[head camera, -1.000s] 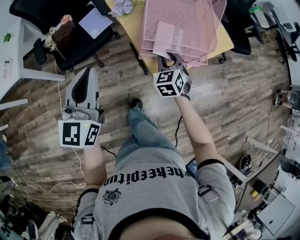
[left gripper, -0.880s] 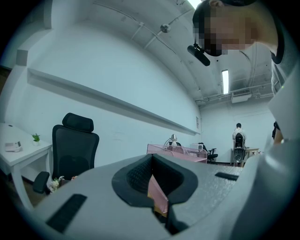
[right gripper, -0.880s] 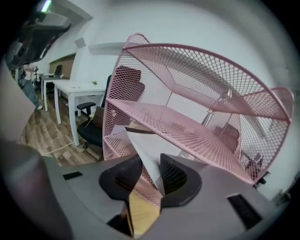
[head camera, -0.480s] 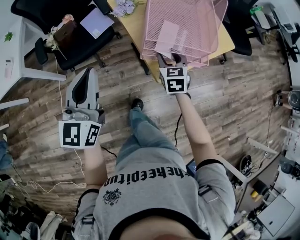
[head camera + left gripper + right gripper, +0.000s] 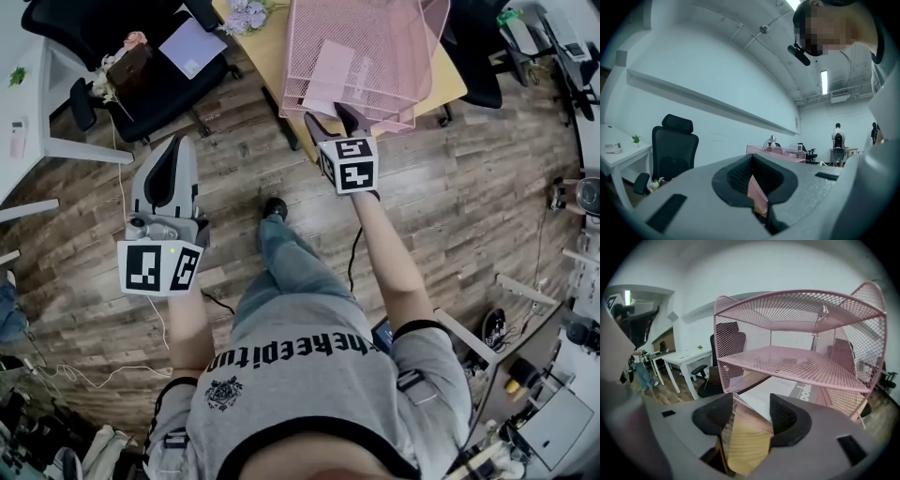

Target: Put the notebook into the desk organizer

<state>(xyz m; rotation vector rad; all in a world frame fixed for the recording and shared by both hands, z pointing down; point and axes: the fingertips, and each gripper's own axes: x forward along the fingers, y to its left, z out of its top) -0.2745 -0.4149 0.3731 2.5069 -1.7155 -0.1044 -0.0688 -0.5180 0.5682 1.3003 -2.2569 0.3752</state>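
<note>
Two grippers: one at work, one idle, as a person (image 5: 309, 375) stands at the near side of a wooden bench (image 5: 262, 56) that carries a pink mesh organizer (image 5: 398, 56).
Right gripper (image 5: 328, 113): jaws opening and already wide, pads pressing on nothing. They point at the organizer's near left corner, whose mesh lip shows between them in the right gripper view.
Notebook (image 5: 328, 73): lying flat in the bottom tier, under the middle shelf. Its near end sits just beyond the open pads and close to the front lip; whether it juts past that lip cannot be told.
Left gripper (image 5: 178, 142): tips closed together with nothing in them, held over the floor (image 5: 234, 159) well to the left of the bench.
Step in hand: judged to be the release, with the placing nearly done.
Doing it well: keep the jaws spread and draw the right gripper straight back to the near side, level with the tier, so neither pad drags the cover or hooks the mesh.
Watch for: the notebook sliding back out with the retreat; the light mesh frame could shift if caught.
If needed: a gentle push on the near end, farther in, should seat it.
</note>
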